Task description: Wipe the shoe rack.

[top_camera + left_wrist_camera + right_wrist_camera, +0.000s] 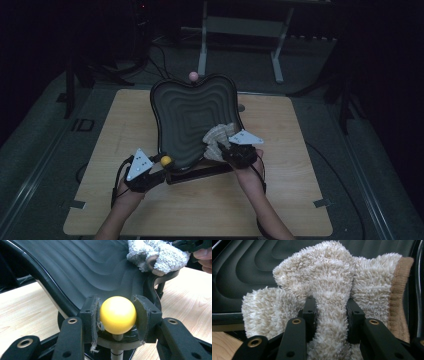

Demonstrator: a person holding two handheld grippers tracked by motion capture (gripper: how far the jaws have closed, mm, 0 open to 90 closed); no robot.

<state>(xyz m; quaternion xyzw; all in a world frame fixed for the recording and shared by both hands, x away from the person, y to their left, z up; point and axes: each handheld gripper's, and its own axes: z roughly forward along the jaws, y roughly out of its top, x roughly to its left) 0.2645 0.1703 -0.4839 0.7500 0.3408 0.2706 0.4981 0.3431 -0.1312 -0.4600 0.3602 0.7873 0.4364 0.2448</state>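
A dark ridged tray (190,115) stands tilted on a stand on the wooden table (115,135). A yellow ball knob (165,160) sits on a post at its lower left corner. My left gripper (161,166) is shut on this yellow ball (118,314), with a pad pressed against each side. A fluffy beige cloth (219,136) lies against the tray's lower right part. My right gripper (226,149) is shut on a fold of the cloth (329,272), which bulges around both fingers (310,310). The left gripper view has the cloth (157,256) at the tray's (87,270) far side.
A pink ball (193,75) tops the tray's upper edge. The stand's dark base bar (200,174) lies under the tray's lower edge between my hands. Metal frame legs (202,55) and cables lie on the floor beyond the table. The room is dim.
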